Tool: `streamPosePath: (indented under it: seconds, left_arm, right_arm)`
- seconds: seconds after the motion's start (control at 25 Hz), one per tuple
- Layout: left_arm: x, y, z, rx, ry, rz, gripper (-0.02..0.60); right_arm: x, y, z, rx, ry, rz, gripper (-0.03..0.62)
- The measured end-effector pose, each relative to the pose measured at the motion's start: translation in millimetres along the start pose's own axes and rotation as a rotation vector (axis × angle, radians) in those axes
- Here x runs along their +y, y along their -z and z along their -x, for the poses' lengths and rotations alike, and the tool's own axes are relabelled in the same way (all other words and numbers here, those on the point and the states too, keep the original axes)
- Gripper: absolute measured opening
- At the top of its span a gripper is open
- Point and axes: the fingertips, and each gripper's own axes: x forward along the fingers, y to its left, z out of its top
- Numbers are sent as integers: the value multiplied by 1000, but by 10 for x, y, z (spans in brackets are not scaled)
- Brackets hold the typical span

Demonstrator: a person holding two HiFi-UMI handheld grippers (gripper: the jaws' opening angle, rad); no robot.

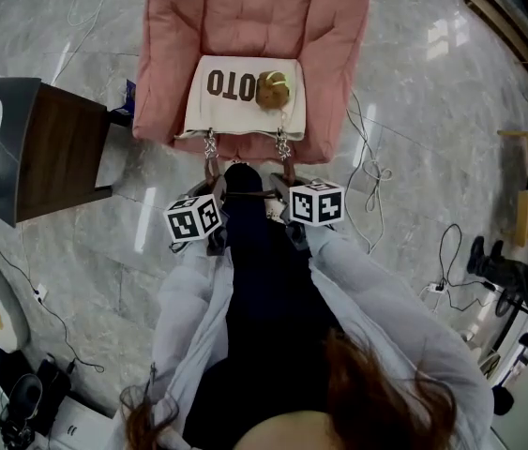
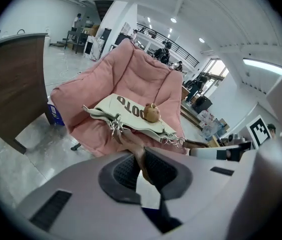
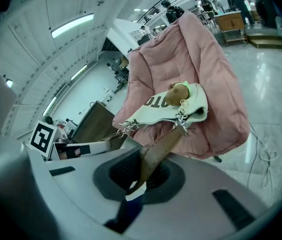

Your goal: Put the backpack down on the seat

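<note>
1. left gripper (image 2: 139, 169): jaws closed tight on the left brown strap (image 2: 133, 146); strap runs straight out from the pads to a metal chain clasp (image 2: 114, 126) at the bag's near edge
2. right gripper (image 3: 148, 171): jaws clamped on the right brown strap (image 3: 162, 149); the strap leaves the tips at a slant and meets its own clasp (image 3: 182, 119)
3. head view: left gripper (image 1: 215, 187) and right gripper (image 1: 278, 187) sit side by side, close together, marker cubes facing up, both pointing forward and down
4. backpack (image 1: 243, 111): cream canvas, "OTO" lettering; lies just ahead of both sets of tips, flat on the front part of the seat cushion of the pink padded chair (image 1: 254, 17); bottom end away from the grippers, strap end towards them
5. bear charm (image 1: 274, 90) on top of the bag, nearer the right gripper's line
6. dark wood side table (image 1: 52, 153) off to the left gripper's outer side; loose white cable (image 1: 369, 172) on the marble floor (image 1: 414, 139), outboard of the right gripper
</note>
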Motion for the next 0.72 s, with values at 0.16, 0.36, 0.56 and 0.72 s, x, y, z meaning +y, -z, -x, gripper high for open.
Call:
streamPosePath:
  seconds: [0.16, 0.36, 0.56, 0.72]
  left_arm:
    - [13, 69, -85, 34, -18, 13, 26]
    - [24, 202, -150, 97, -50, -25, 28]
    - [-39, 260, -187, 107, -25, -15, 341]
    - [-93, 319, -176, 108, -19, -4, 370]
  right_arm:
    - [-73, 60, -42, 40, 33, -8, 9]
    - [-150, 181, -88, 105, 63, -56, 10]
    - [-77, 204, -166, 117, 17, -110, 299]
    - [2, 224, -148, 101, 6, -38, 492]
